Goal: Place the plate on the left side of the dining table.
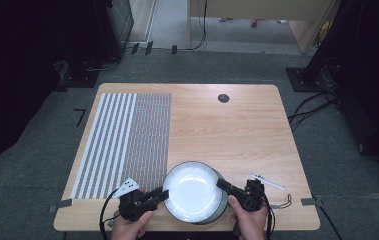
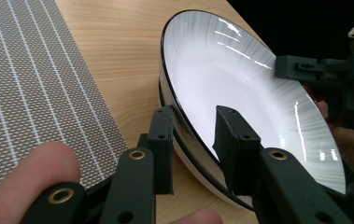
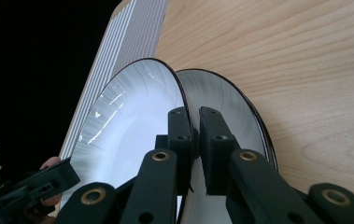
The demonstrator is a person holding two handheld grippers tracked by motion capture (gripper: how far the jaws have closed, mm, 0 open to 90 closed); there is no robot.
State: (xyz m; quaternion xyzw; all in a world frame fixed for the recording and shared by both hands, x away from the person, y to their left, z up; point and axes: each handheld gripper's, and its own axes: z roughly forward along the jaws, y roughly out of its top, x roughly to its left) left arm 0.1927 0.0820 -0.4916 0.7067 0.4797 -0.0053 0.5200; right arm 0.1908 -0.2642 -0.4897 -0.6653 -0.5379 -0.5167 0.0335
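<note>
Two white plates with thin black rims are stacked near the table's front edge. The top plate (image 1: 192, 192) (image 2: 240, 84) (image 3: 132, 112) is tilted up off the lower plate (image 3: 230, 107) (image 2: 195, 173) on its right side. My right gripper (image 1: 222, 184) (image 3: 194, 126) is shut on the top plate's right rim, and it also appears across the plate in the left gripper view (image 2: 305, 67). My left gripper (image 1: 163, 196) (image 2: 193, 140) is open, its jaws straddling the left rim, one inside the plate and one outside.
A grey striped placemat (image 1: 122, 140) (image 2: 30, 84) covers the table's left part, right beside the plates. A thin white object (image 1: 267, 181) and a black cord loop (image 1: 284, 202) lie right of my right hand. A round grommet (image 1: 223, 98) sits at the back.
</note>
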